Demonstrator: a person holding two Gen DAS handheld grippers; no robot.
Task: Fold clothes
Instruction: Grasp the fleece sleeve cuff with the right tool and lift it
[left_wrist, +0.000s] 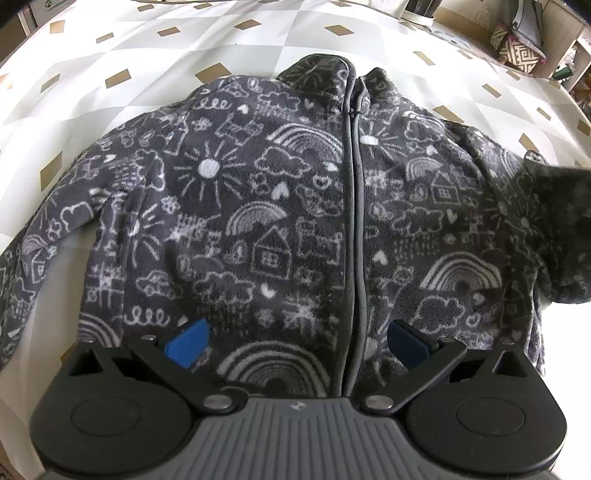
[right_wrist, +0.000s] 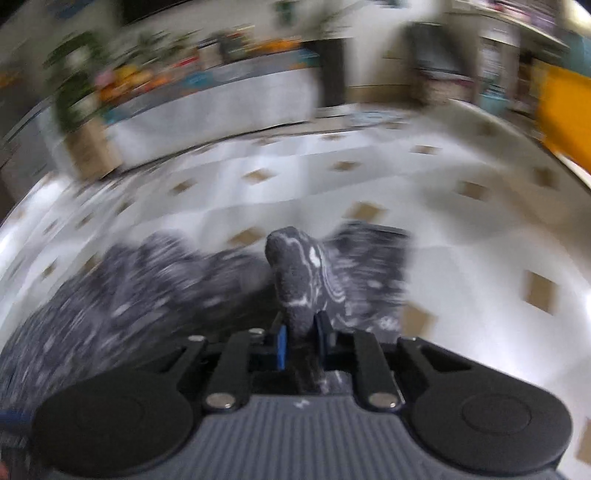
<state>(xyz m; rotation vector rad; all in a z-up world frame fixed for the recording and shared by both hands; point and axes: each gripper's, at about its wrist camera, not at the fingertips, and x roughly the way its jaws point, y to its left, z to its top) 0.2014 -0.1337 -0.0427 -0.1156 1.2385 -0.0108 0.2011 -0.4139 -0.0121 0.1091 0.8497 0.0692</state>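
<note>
A dark grey fleece jacket (left_wrist: 280, 206) with white doodle print lies face up, zipped, collar away from me, on a white tablecloth (left_wrist: 147, 48) with tan diamonds. My left gripper (left_wrist: 299, 341) hovers open over the jacket's lower hem, its blue fingers either side of the zip line. The jacket's right sleeve (left_wrist: 554, 221) is lifted and folded inward at the frame's right. In the blurred right wrist view, my right gripper (right_wrist: 301, 345) is shut on a bunched piece of the sleeve (right_wrist: 299, 273), with the jacket (right_wrist: 110, 302) trailing left.
The tablecloth (right_wrist: 443, 229) stretches beyond the jacket on all sides. A shelf with patterned boxes (left_wrist: 517, 48) stands past the table's far right corner. Blurred furniture and a cloth-covered counter (right_wrist: 221, 96) lie beyond the table.
</note>
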